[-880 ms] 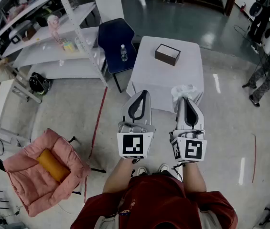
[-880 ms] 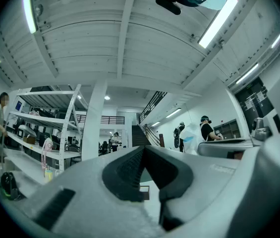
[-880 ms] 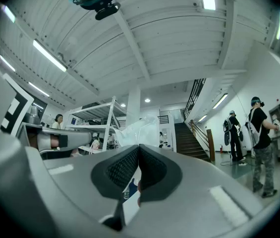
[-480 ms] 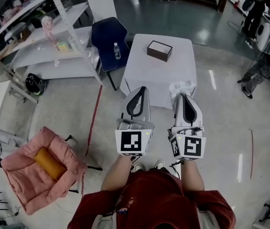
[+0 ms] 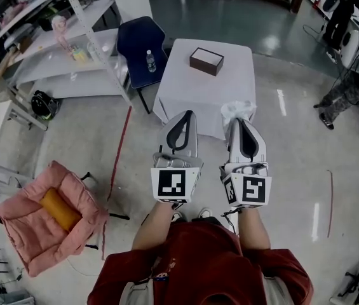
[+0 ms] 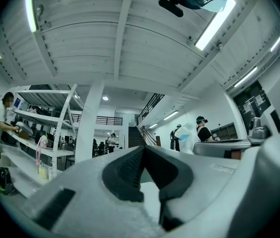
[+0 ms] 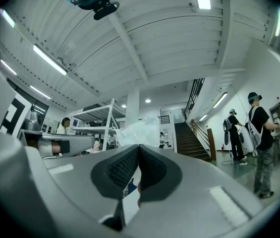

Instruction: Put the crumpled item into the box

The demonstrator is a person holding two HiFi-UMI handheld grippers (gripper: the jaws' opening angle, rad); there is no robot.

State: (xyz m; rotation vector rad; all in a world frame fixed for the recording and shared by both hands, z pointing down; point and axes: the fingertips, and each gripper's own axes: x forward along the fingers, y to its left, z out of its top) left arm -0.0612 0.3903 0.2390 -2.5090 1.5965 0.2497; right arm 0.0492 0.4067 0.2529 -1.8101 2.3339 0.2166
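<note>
A crumpled clear plastic item [image 5: 237, 110] sticks out past the tip of my right gripper [image 5: 238, 121], which is shut on it. In the right gripper view the plastic [image 7: 139, 131] rises just above the closed jaws of that gripper [image 7: 139, 148]. My left gripper [image 5: 184, 114] is held beside it, shut and empty; its jaws meet at the tip in the left gripper view [image 6: 143, 148]. The dark brown box [image 5: 206, 60], open with a pale inside, sits at the far side of a white-clothed table [image 5: 192, 97] ahead of both grippers.
A dark blue chair [image 5: 138, 46] with a water bottle [image 5: 146, 60] stands left of the table. White shelving [image 5: 52, 49] runs along the far left. A pink cushioned seat [image 5: 33, 234] with an orange roll [image 5: 60, 210] is at lower left. People [image 5: 347, 37] stand far right.
The table and box have drifted left and up in the head view. Both grippers keep the same side-by-side pose, and the plastic stays in the right one.
</note>
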